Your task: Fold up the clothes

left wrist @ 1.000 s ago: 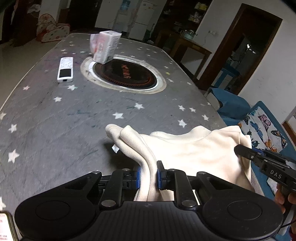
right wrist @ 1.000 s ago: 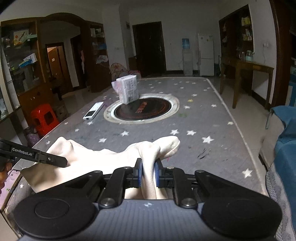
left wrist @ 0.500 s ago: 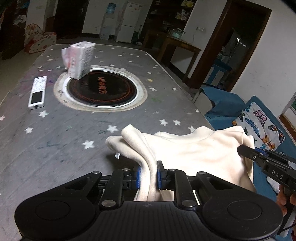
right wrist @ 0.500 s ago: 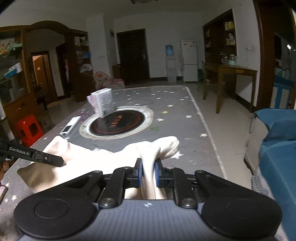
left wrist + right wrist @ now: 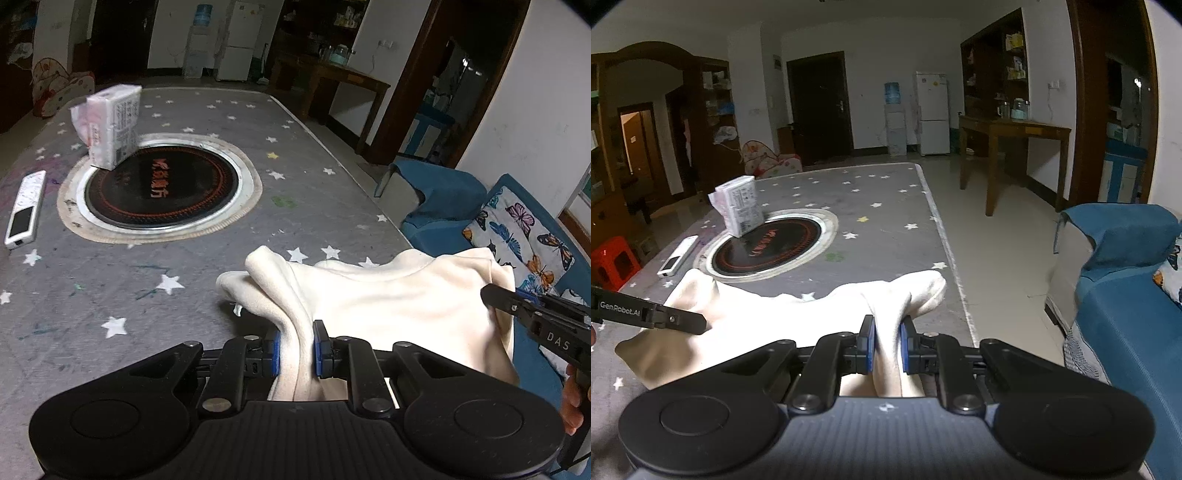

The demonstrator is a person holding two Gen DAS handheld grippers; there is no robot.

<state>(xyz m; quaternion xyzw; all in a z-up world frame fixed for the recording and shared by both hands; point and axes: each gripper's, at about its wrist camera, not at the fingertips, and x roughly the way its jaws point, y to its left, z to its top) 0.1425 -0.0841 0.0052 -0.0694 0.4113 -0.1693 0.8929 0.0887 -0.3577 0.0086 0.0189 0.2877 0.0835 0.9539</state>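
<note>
Clamping the cream garment point(image 5: 388, 306): left gripper point(image 5: 295, 345) marked "GenRobot.AI", right gripper point(image 5: 886, 345) marked "DAS".

Left wrist view: from just behind the left claw point(image 5: 295, 347), tilted down across the bench point(image 5: 110, 288), close. Right wrist view: from behind the right claw point(image 5: 887, 343), aimed flatter, toward the far room. Shared: cloth point(image 5: 388, 306), round inset point(image 5: 159, 188), box point(image 5: 110, 125).

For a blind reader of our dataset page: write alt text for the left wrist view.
The left claw is shut on a bunched fold of a cream garment stretched over the near edge of a grey star-patterned table, with the right claw gripping its far corner. Beyond lie a round black hob, a tissue pack and a remote.
</note>
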